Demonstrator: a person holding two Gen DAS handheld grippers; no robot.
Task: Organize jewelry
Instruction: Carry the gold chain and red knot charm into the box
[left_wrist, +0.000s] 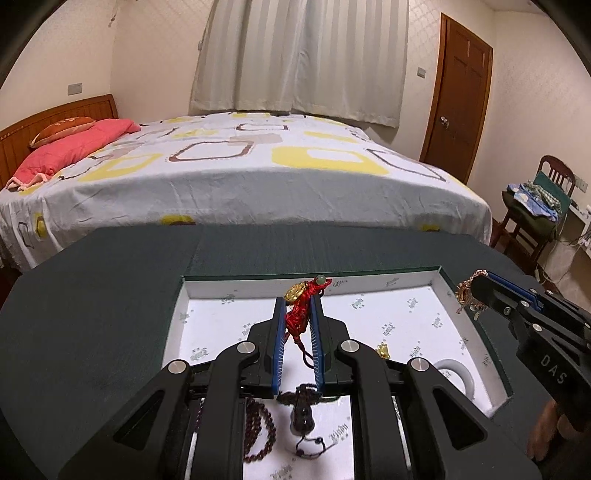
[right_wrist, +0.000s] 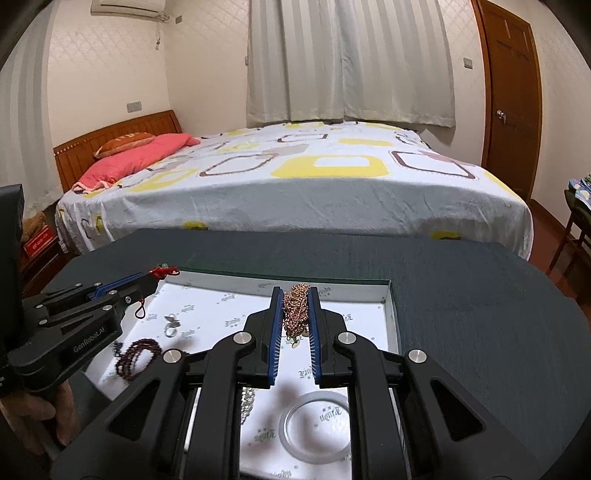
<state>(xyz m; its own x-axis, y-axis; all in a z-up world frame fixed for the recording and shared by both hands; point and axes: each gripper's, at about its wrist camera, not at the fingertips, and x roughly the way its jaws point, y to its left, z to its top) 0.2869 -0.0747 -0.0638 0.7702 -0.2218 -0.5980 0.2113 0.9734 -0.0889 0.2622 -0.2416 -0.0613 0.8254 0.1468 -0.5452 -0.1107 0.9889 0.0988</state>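
Carrying pieces over the box (left_wrist: 476, 321): left fingers (left_wrist: 298, 306) are pinching the red charm (left_wrist: 297, 317), right fingers (right_wrist: 295, 306) the gold chain (right_wrist: 295, 314); keeping both clamped and level is preventing snags.

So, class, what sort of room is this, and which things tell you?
Most likely a bedroom at home: a made bed with a pink pillow, a curtained window behind it, and a wooden door.

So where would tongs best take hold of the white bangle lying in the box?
The white bangle lies flat in the box, so come from straight above and pinch one side of the rim, one finger inside the ring, one outside. Its far edge looks clearest.
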